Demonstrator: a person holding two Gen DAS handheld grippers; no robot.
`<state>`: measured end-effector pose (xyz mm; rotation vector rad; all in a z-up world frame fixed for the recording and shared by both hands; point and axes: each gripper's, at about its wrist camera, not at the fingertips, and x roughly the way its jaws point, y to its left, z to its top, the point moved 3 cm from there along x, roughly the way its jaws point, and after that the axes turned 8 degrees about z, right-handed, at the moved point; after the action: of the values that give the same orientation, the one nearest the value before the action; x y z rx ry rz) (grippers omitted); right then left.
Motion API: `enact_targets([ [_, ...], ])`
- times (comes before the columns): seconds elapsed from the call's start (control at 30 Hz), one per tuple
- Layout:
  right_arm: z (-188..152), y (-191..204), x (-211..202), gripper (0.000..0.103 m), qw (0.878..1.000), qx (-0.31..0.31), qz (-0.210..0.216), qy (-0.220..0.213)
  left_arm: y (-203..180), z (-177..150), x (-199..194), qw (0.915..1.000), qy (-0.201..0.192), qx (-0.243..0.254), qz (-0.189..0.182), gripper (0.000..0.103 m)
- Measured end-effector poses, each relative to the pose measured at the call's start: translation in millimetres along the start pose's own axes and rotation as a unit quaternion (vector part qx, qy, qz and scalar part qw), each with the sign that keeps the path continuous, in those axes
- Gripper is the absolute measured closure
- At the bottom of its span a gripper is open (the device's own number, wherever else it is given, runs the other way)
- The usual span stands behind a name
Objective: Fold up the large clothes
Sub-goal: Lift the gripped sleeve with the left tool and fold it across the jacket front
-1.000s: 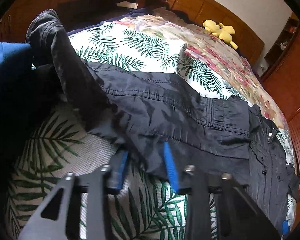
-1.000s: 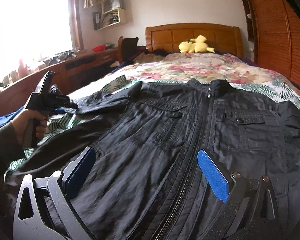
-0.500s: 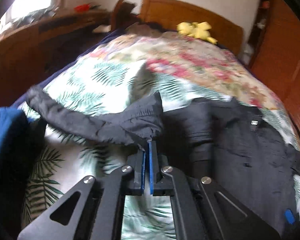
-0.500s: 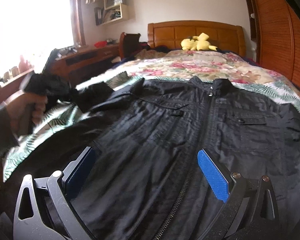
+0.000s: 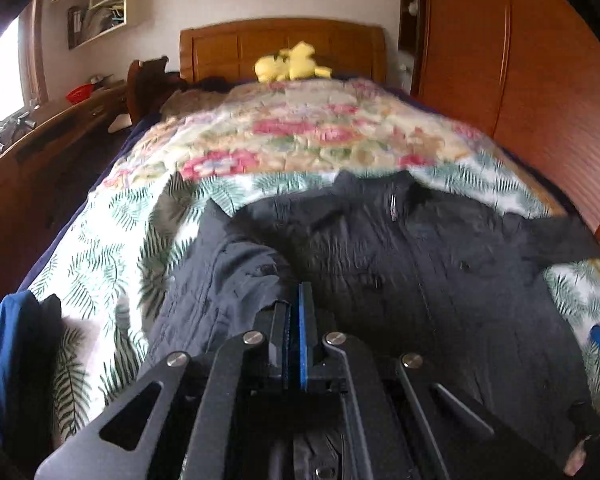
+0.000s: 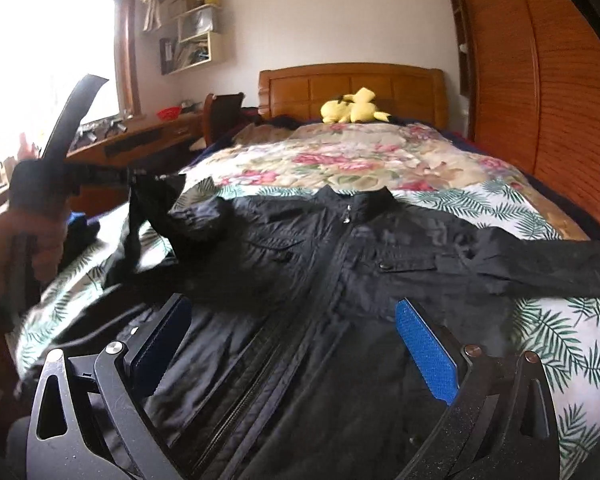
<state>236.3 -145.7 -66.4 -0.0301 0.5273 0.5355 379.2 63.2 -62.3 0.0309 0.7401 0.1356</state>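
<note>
Left side first: my left gripper (image 5: 295, 300) is clenched on the cuff end of the jacket's left sleeve (image 6: 156, 200), pads pressed together with the fabric pinched at the tips. In the right wrist view the sleeve hangs lifted off the leaf-print bedspread (image 6: 548, 320), held up by the hand (image 6: 20, 236) on the left tool.

Centre: the black jacket (image 6: 340, 280) lies front-up on the bed, zipped, collar toward the headboard (image 6: 352, 84), body spread roughly flat.

Right side: my right gripper (image 6: 296, 344) hovers over the jacket's lower front, jaws released wide, nothing between the pads. The other sleeve (image 6: 540, 268) stretches out flat toward the right edge of the bed.

Step, as I read it: first sleeve fold, carrying the left sleeve inward over the chest. Next I need to bring the cuff across the zipper line, lay it flat on the body, then let go. The right tool could pin the shoulder so the body doesn't drag. After that, the right sleeve. The yellow plush toy (image 6: 352, 112) at the headboard is irrelevant.
</note>
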Motion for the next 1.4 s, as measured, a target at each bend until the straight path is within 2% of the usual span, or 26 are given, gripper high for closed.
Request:
enact_targets([
  [0.2, 7, 15, -11, 0.0, 1.0, -0.017, -0.008, 0.006, -12, -26, 0, 0.9993, 0.017, 0.031, 0.01, 0.099],
  [0.37, 15, 29, -23, 0.0, 0.999, -0.037, -0.004, -0.013, -12, -39, -13, 0.999, 0.019, 0.038, -0.01, 0.09],
  [0.43, 15, 29, -22, 0.0, 0.999, -0.045, -0.011, -0.012, -5, -45, -21, 0.9991, 0.011, 0.039, -0.01, 0.079],
  [0.53, 12, 25, -16, 0.0, 0.999, -0.039, -0.01, -0.005, 13, -56, -24, 0.9994, 0.013, 0.032, -0.007, 0.069],
  [0.67, 8, 21, -9, 0.0, 0.999, -0.036, -0.012, 0.005, 38, -73, -12, 0.9994, 0.028, 0.017, 0.01, 0.064],
  [0.9, 1, 27, 3, 0.0, 0.999, -0.045, -0.012, 0.018, 64, -109, 10, 0.9973, 0.07, -0.014, 0.018, 0.06],
  [1.03, -3, 30, 10, 0.0, 0.998, -0.048, -0.01, 0.025, 72, -123, 21, 0.9951, 0.093, -0.029, 0.016, 0.059],
  [1.17, -7, 33, 15, 0.0, 0.998, -0.053, -0.011, 0.032, 83, -132, 35, 0.9911, 0.116, -0.065, 0.004, 0.059],
  [1.3, -9, 35, 16, 0.0, 0.998, -0.054, -0.01, 0.035, 88, -128, 37, 0.9899, 0.112, -0.087, 0.003, 0.059],
  [1.33, -10, 35, 17, 0.0, 0.998, -0.055, -0.01, 0.035, 88, -126, 36, 0.9903, 0.108, -0.087, 0.002, 0.062],
  [1.37, -10, 35, 16, 0.0, 0.998, -0.056, -0.011, 0.035, 87, -123, 34, 0.9916, 0.098, -0.084, 0.002, 0.071],
  [1.4, -10, 35, 17, 0.0, 0.998, -0.056, -0.011, 0.036, 87, -120, 33, 0.9923, 0.095, -0.08, 0.008, 0.087],
])
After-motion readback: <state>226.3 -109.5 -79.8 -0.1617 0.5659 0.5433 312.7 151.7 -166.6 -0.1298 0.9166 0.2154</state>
